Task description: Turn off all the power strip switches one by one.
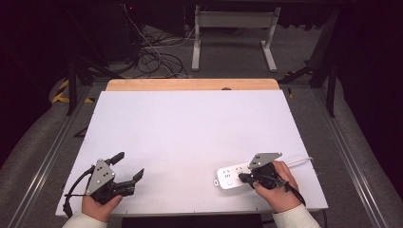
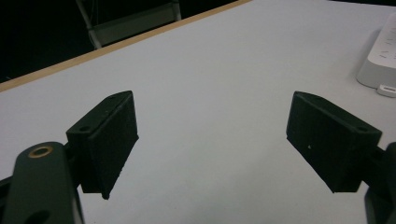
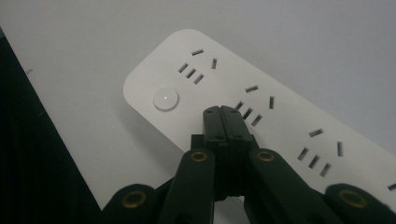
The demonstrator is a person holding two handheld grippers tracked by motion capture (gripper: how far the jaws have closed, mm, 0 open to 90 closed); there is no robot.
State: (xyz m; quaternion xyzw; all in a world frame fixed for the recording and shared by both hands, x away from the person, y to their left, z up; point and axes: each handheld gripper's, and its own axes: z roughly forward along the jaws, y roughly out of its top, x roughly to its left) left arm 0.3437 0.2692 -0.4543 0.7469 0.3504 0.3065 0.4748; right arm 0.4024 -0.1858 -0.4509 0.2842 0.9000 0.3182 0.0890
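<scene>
A white power strip (image 1: 231, 175) lies near the table's front right, its round button (image 3: 166, 99) at the left end and its white cord (image 1: 300, 161) running off to the right. My right gripper (image 1: 243, 178) hovers just over the strip with its jaws pressed together and nothing between them; in the right gripper view the shut tips (image 3: 221, 112) sit above the strip (image 3: 280, 116) beside the button. My left gripper (image 1: 127, 166) rests at the front left, jaws wide apart over bare table. The left gripper view has the strip's end (image 2: 380, 56) at its right edge.
The white tabletop (image 1: 190, 128) has a wooden strip (image 1: 190, 84) along its far edge. Beyond it stand a white metal frame (image 1: 233, 33) and loose cables (image 1: 157, 57) on the floor. The front edge is close under both hands.
</scene>
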